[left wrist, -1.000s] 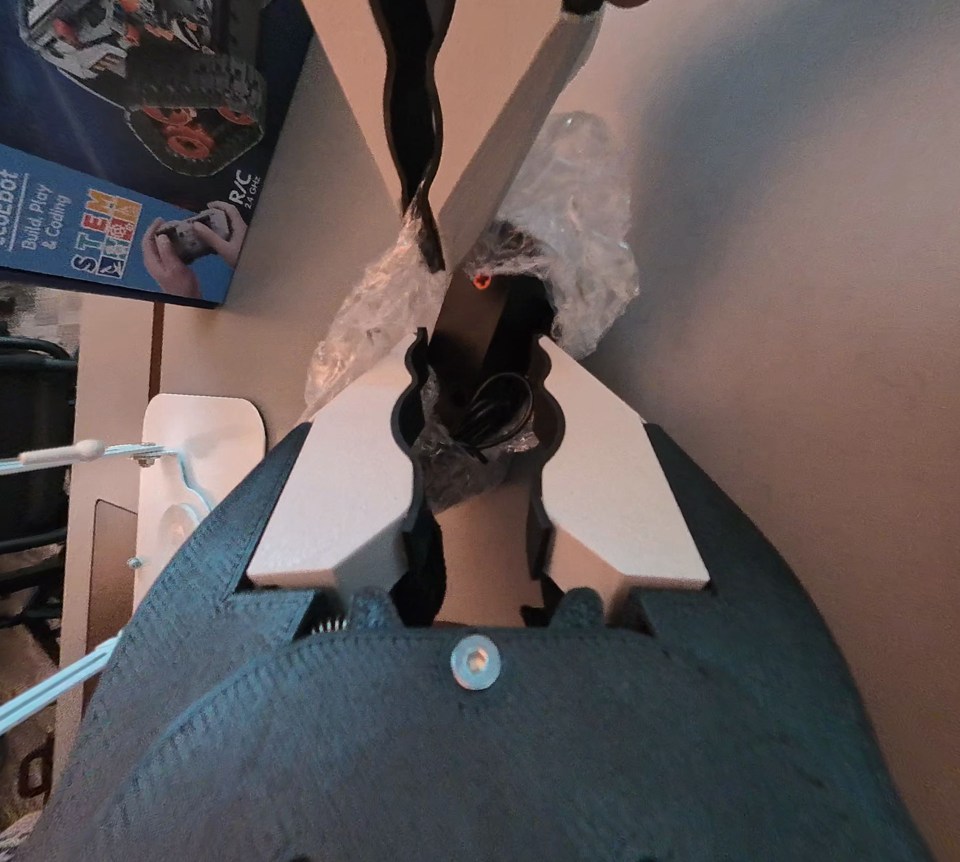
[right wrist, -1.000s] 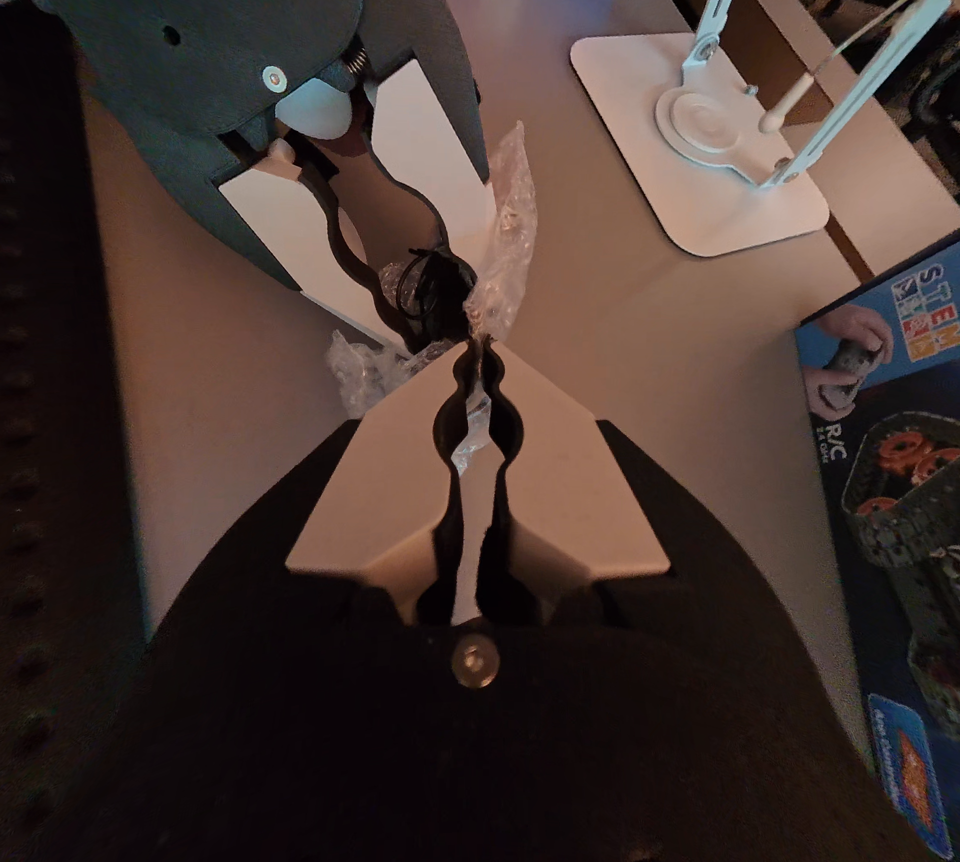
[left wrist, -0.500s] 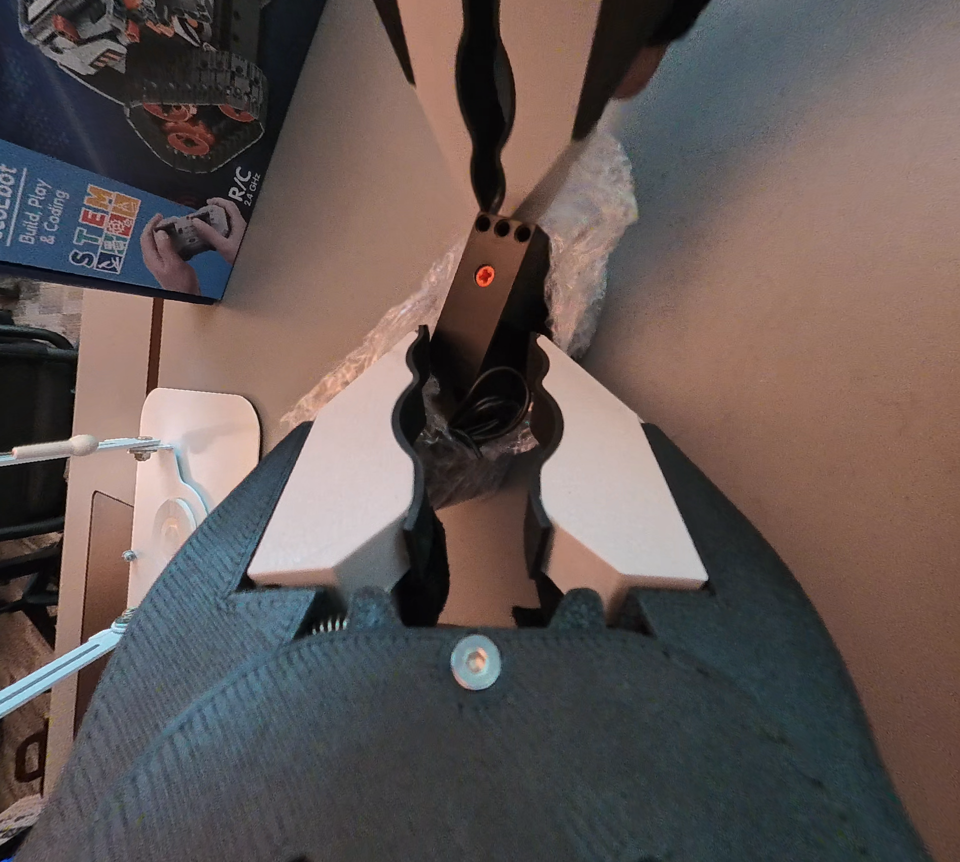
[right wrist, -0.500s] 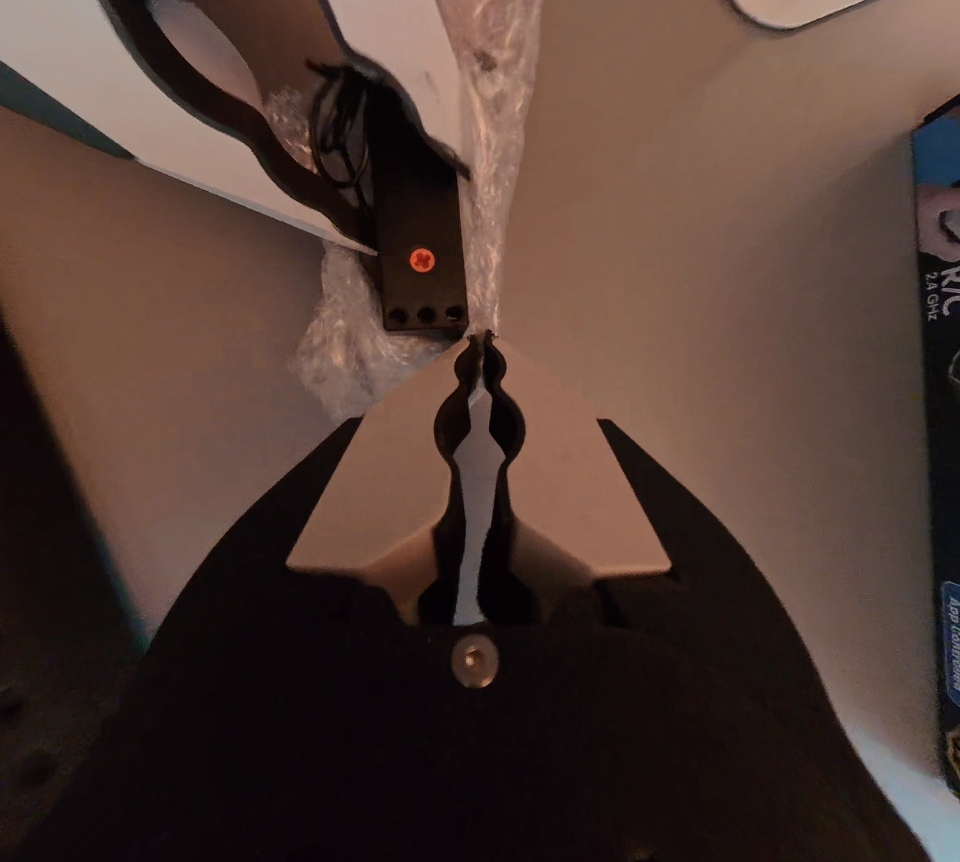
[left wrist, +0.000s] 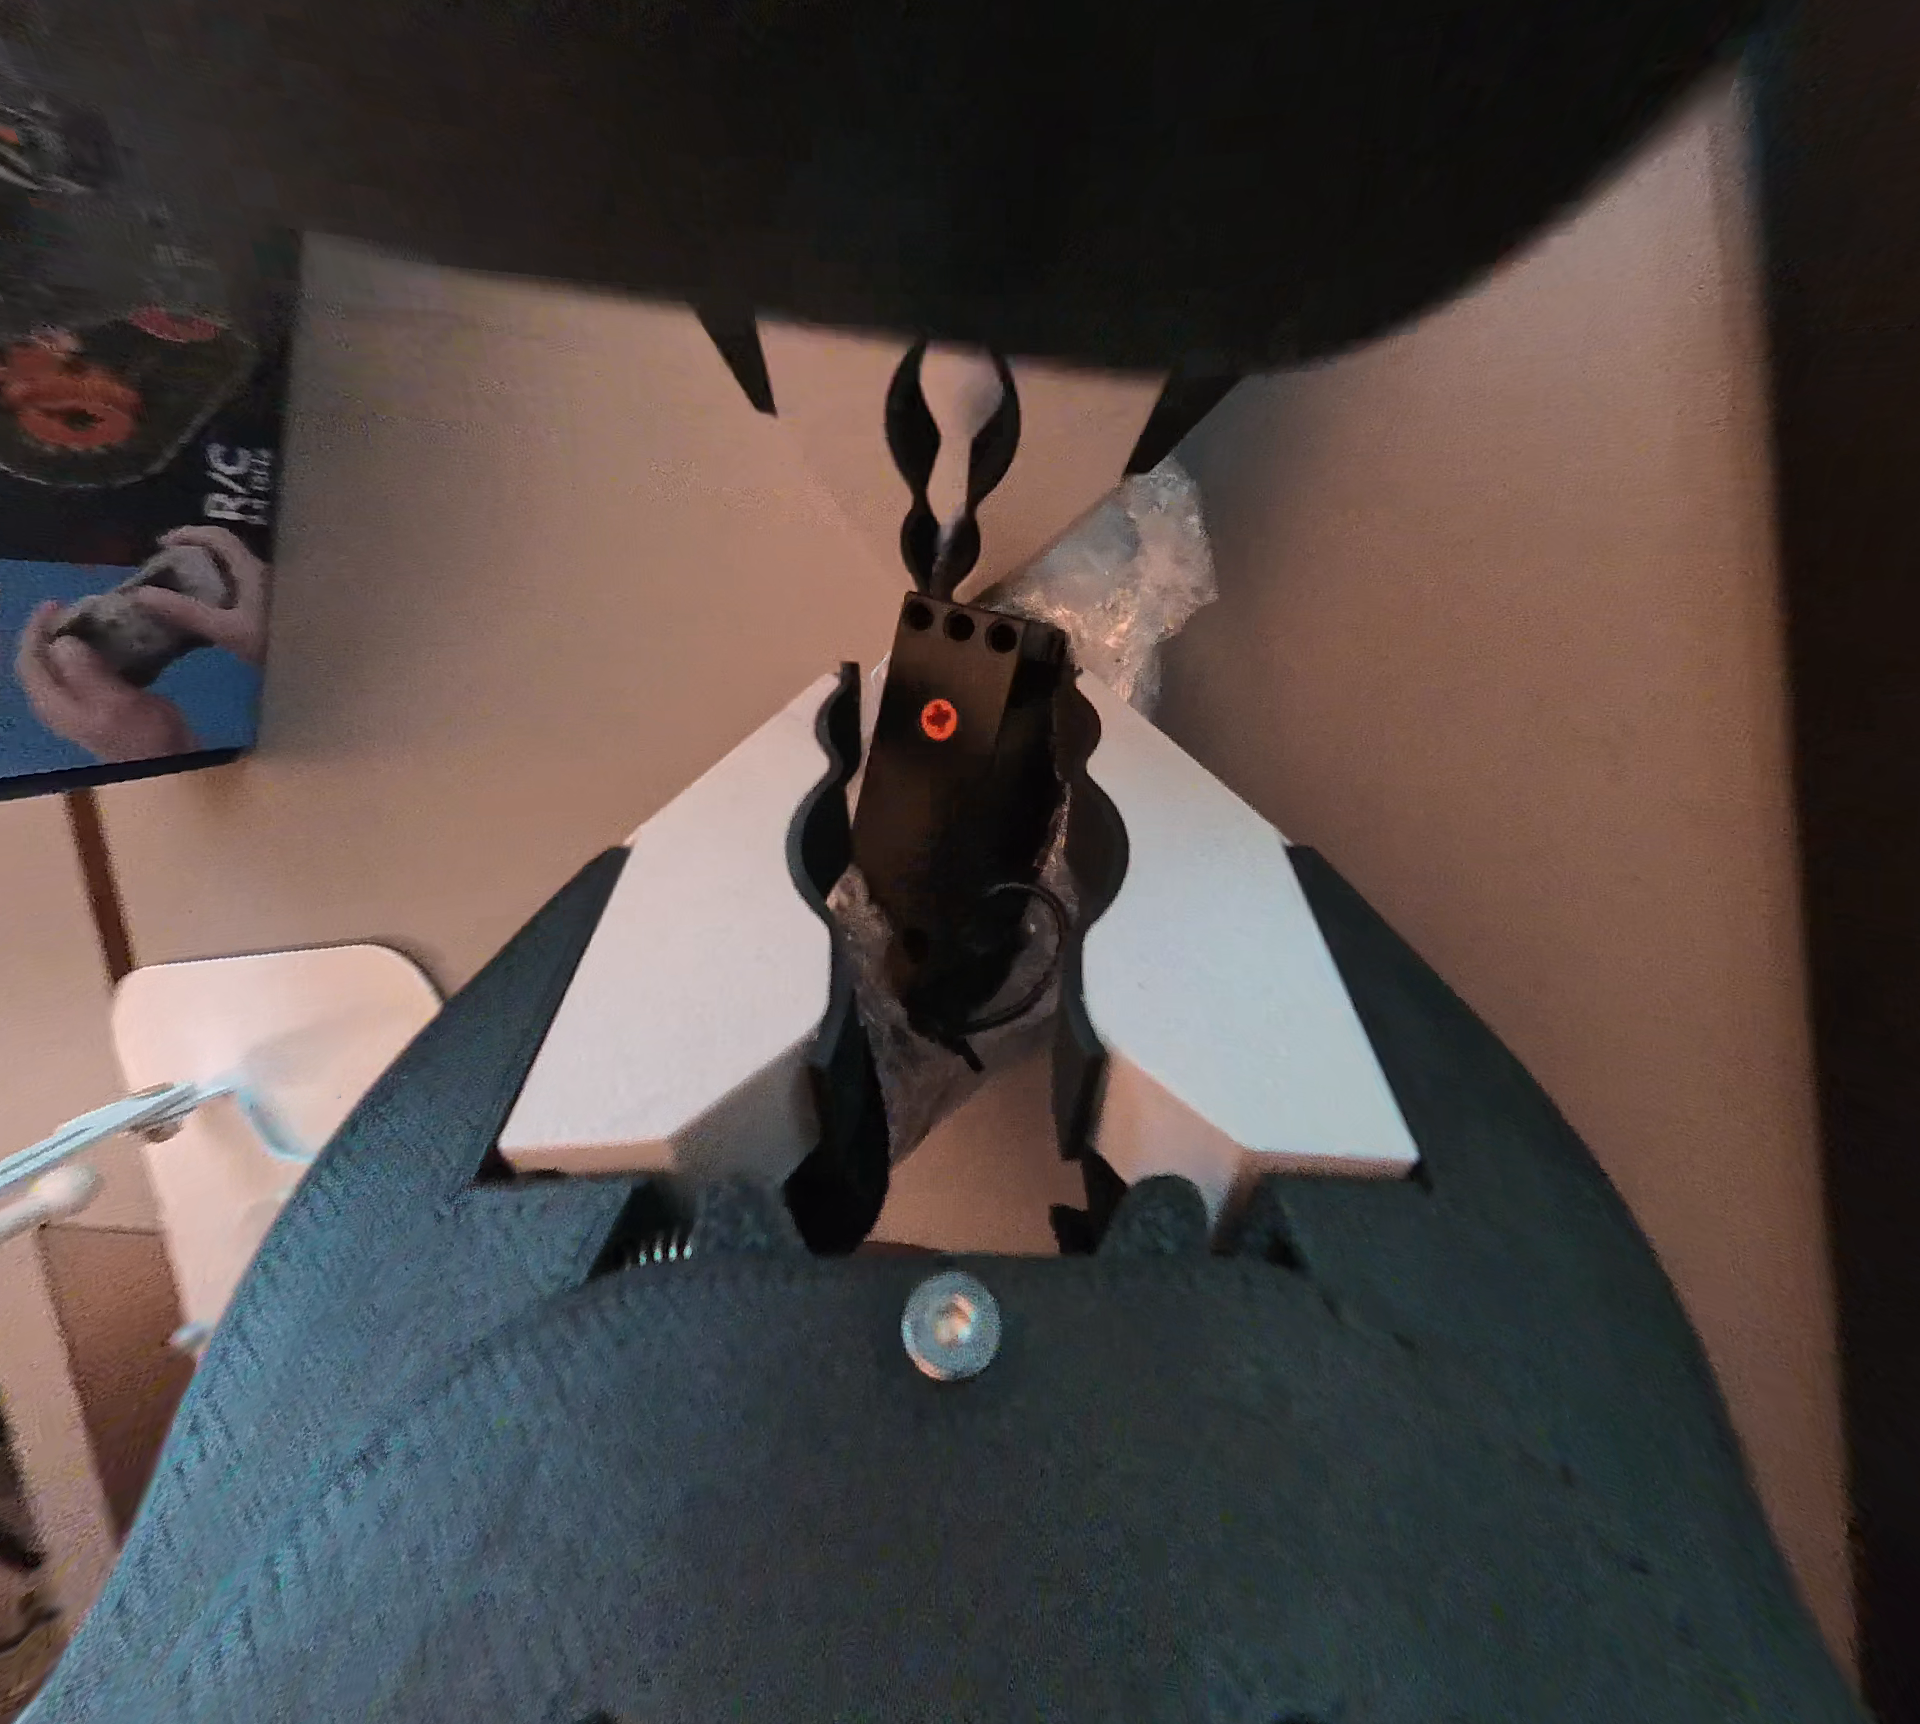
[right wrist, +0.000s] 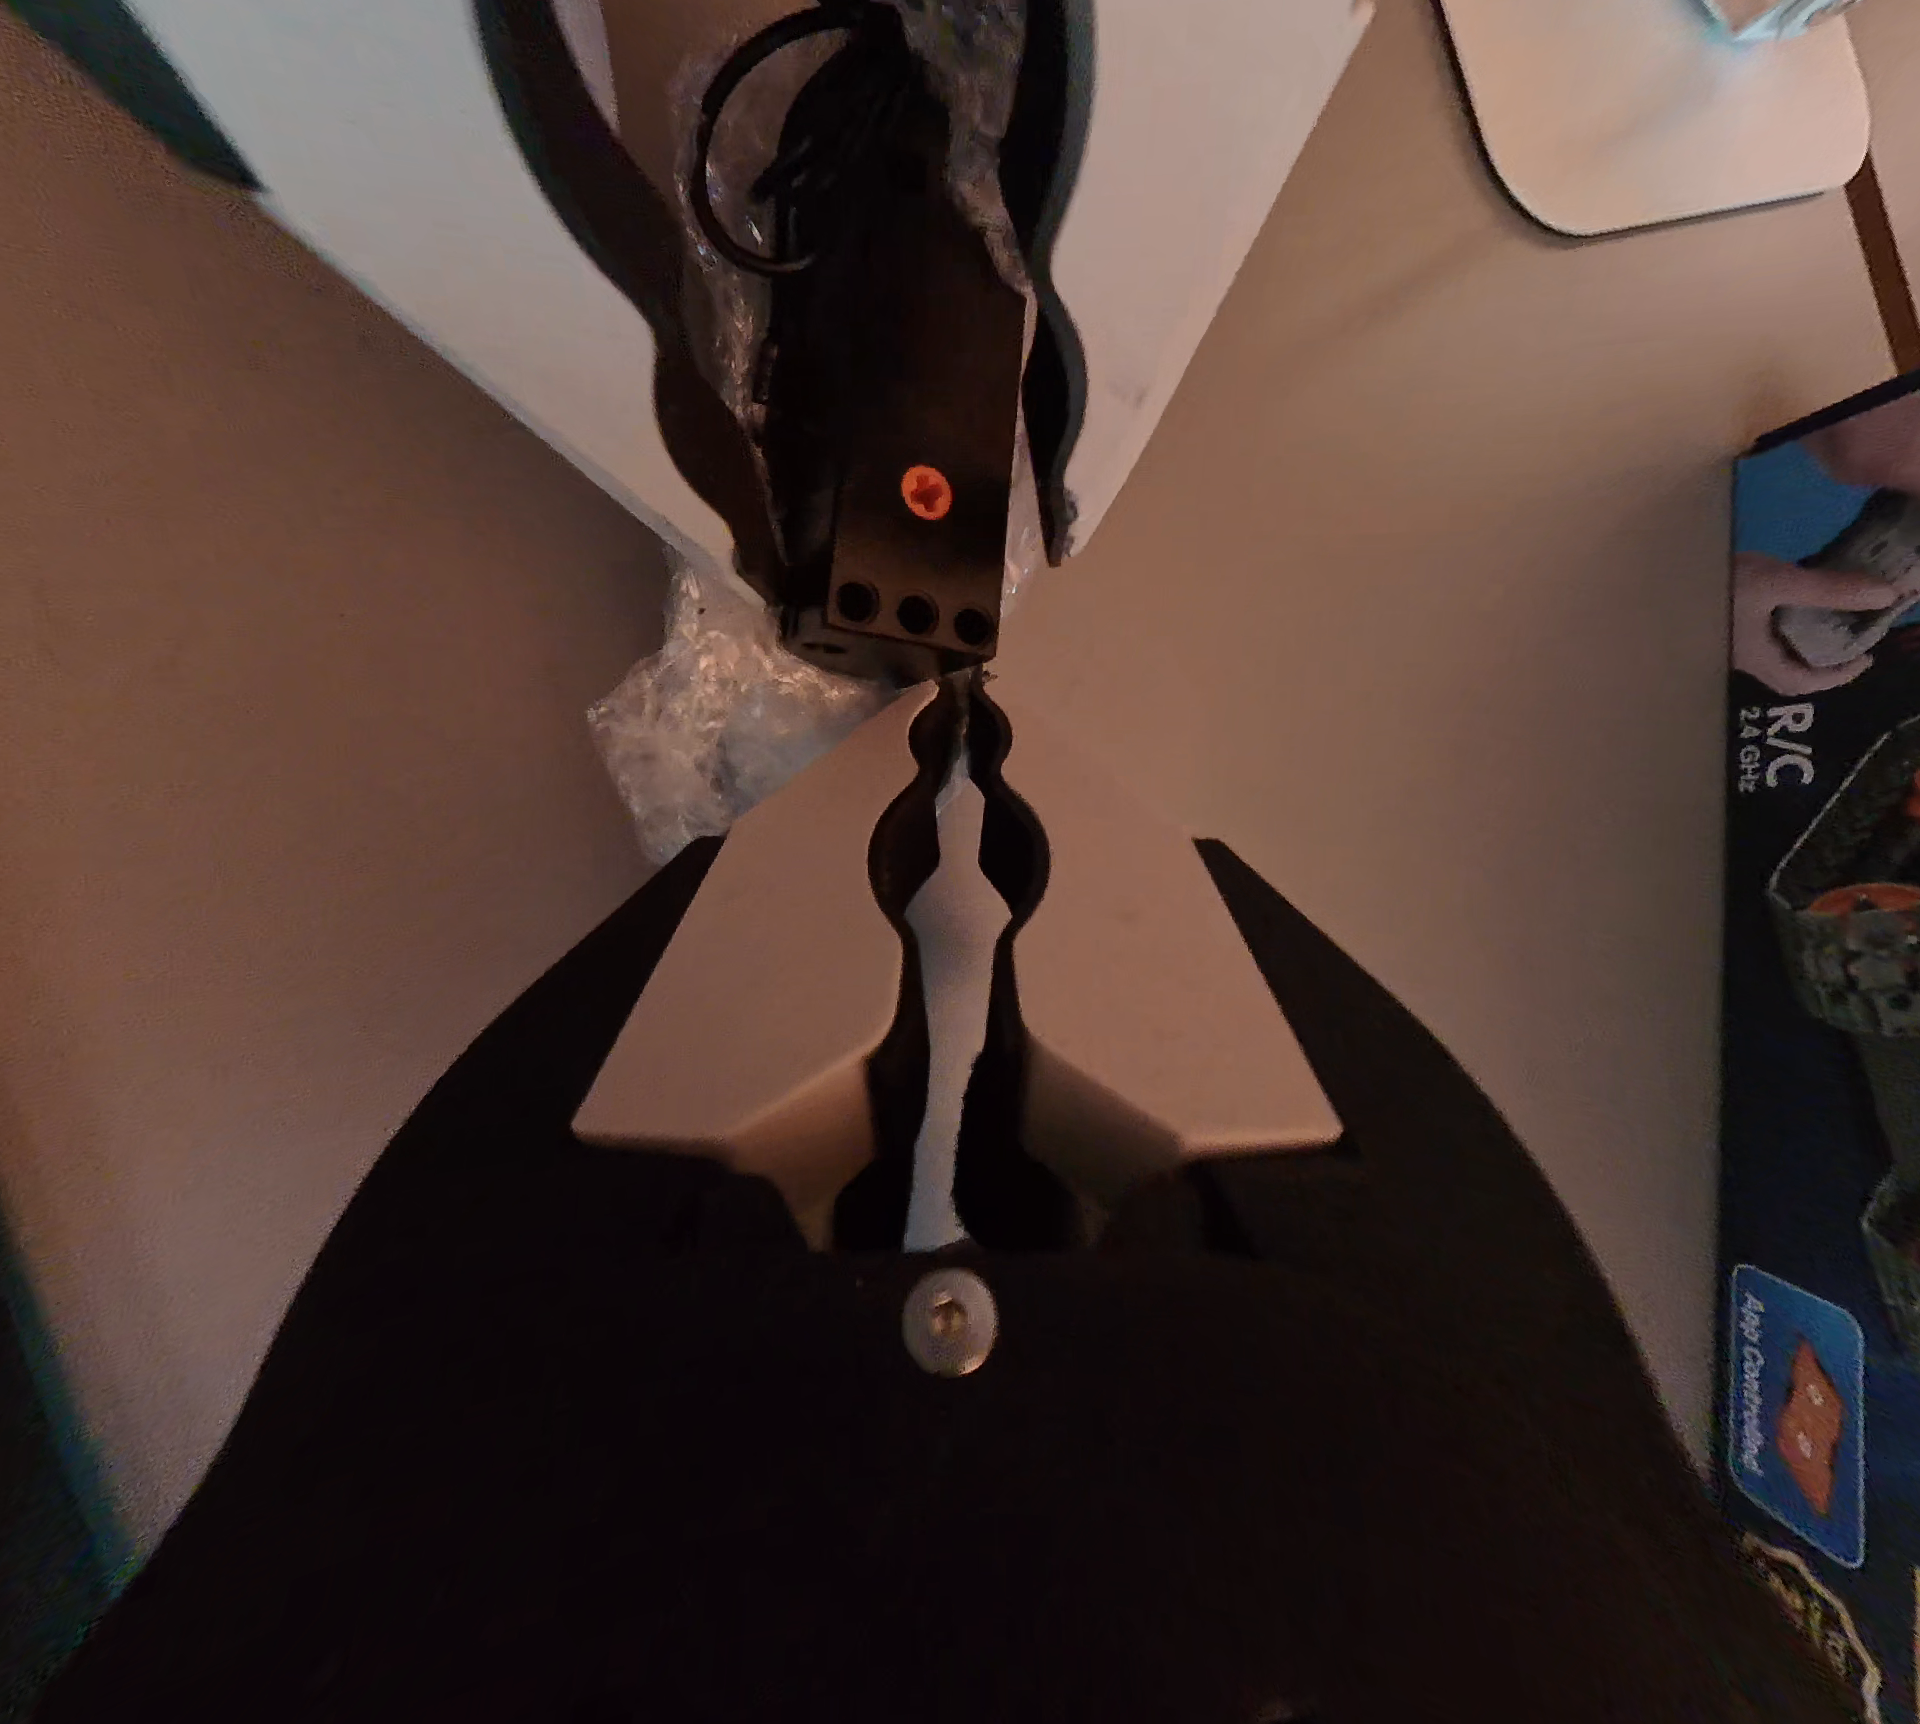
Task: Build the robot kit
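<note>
Closing in since a second ago, the right gripper (right wrist: 961, 687) pinches the clear plastic wrap (right wrist: 717, 739) at its meeting tips, peeled below the black motor block (left wrist: 940, 739) which the left gripper (left wrist: 961, 687) clamps above the table (left wrist: 520, 635).

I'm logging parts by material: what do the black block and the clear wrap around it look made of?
The black block, shut in the left gripper, looks like moulded plastic: hard matte faces, crisp edges, three round holes. The clear wrap looks like thin plastic film: see-through, crinkled, glinting.
</note>
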`<action>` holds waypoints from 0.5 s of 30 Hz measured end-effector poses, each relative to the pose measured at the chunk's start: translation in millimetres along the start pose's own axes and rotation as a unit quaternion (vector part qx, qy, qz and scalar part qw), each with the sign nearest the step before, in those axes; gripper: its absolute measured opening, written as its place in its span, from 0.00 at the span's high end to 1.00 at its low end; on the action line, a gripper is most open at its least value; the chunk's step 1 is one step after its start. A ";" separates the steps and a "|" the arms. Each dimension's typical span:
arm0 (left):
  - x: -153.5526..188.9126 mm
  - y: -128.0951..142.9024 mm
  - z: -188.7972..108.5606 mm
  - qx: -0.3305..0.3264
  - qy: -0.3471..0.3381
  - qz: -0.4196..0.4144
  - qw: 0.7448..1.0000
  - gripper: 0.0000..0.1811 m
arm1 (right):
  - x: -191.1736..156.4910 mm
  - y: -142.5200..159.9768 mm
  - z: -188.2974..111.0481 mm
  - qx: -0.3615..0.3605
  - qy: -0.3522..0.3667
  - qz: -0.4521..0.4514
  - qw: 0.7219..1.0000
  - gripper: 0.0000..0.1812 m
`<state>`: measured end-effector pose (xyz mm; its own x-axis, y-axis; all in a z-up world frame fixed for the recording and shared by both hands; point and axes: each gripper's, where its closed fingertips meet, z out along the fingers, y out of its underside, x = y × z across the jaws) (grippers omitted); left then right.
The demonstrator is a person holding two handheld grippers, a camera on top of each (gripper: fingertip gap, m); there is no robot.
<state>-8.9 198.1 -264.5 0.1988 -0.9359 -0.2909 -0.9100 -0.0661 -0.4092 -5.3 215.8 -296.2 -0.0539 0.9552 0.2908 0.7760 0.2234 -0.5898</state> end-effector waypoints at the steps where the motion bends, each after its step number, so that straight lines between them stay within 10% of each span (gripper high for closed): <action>1: 1.7 1.0 1.2 -0.003 0.011 -0.001 1.000 0.81 | -0.2 -1.5 -0.2 0.006 0.001 -0.009 1.000 1.00; 15: 12.3 -9.7 -11.6 0.129 -0.048 -0.049 0.989 0.87 | 0.9 -10.8 -10.6 0.075 -0.081 0.109 0.988 1.00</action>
<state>-1.8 183.2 -254.0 0.3265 -0.8916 -0.3137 -0.7640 -0.0536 -0.6430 -7.0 212.2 -281.6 -0.0048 0.9996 0.0269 0.6797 0.0230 -0.7331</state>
